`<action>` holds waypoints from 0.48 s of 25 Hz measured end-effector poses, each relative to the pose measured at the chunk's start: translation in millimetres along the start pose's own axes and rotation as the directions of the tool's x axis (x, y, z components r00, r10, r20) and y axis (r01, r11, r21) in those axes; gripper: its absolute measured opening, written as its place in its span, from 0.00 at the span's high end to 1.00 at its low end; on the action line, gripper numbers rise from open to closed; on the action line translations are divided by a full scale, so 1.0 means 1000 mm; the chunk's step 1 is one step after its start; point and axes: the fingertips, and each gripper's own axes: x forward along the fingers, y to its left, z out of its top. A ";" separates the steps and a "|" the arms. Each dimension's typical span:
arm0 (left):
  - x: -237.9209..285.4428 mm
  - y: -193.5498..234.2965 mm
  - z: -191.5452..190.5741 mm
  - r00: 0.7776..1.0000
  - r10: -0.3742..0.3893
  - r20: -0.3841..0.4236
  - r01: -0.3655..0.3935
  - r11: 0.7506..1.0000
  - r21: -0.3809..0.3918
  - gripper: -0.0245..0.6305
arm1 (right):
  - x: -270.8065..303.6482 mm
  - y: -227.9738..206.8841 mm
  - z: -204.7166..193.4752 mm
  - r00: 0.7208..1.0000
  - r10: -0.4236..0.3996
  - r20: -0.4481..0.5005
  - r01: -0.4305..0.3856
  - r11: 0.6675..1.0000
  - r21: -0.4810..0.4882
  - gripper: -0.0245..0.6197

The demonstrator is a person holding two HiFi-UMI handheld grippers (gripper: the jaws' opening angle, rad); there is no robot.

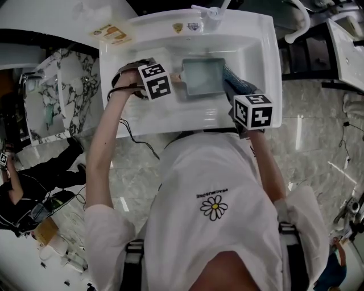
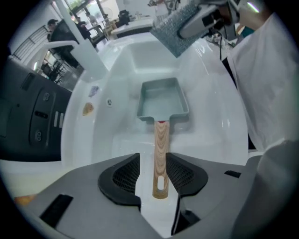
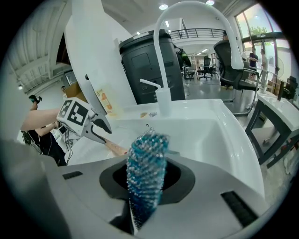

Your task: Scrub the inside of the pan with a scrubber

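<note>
L gripper (image 2: 153, 179) released, jaws apart either side of wooden handle (image 2: 161, 144), not pressing it. R gripper (image 3: 148, 186) clenched on blue scrubber (image 3: 145, 158), held up just right of pan. Grey square pan (image 2: 161, 100) sits flat mid white sink (image 2: 215, 135), handle pointing left.

Pale marble floor (image 1: 318, 142), office chairs (image 3: 230, 58) beyond, ceiling lights (image 3: 163, 6) overhead.
</note>
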 end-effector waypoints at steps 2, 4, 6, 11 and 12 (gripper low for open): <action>-0.023 0.012 0.011 0.997 0.035 0.070 -0.031 0.998 -0.052 0.69 | -0.001 0.000 0.006 1.000 -0.003 0.016 0.003 1.000 -0.009 0.87; -0.053 0.029 0.026 0.981 0.098 0.165 -0.077 0.989 -0.126 0.71 | -0.003 0.000 0.013 0.999 -0.008 0.038 0.009 1.000 -0.021 0.87; -0.085 0.047 0.040 0.948 0.178 0.263 -0.115 0.965 -0.237 0.77 | -0.005 0.000 0.023 0.998 -0.016 0.069 0.019 0.999 -0.036 0.87; -0.142 0.071 0.057 0.842 0.399 0.363 -0.189 0.848 -0.495 0.91 | -0.015 0.005 0.054 0.985 -0.041 0.166 0.054 0.996 -0.075 0.87; -0.152 0.071 0.059 0.810 0.451 0.374 -0.202 0.814 -0.544 0.92 | -0.017 0.006 0.059 0.981 -0.048 0.187 0.064 0.994 -0.085 0.87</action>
